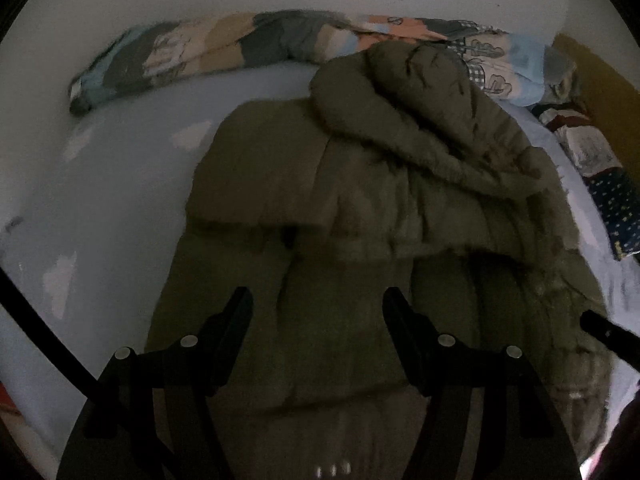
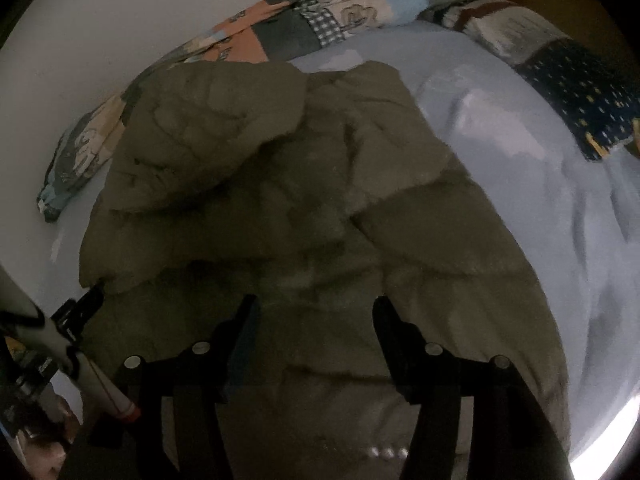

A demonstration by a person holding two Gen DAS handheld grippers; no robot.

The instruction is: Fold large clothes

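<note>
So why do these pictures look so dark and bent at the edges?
Left wrist view: dim light, so the coat looks muddy and grainy; the fisheye lens curves the quilt into an arc, and black corners frame the picture. Right wrist view: equally dim and soft, with the sheet smeared and a bright glare at the lower right edge.

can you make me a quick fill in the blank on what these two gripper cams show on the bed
1. The puffy jacket is olive ____.
2. It lies on a light ____ bedsheet.
3. The jaws of the left gripper and right gripper stand ____, holding nothing.
4. The patchwork quilt lies bunched against the white ____.

Missing words: green; blue; open; wall
</note>
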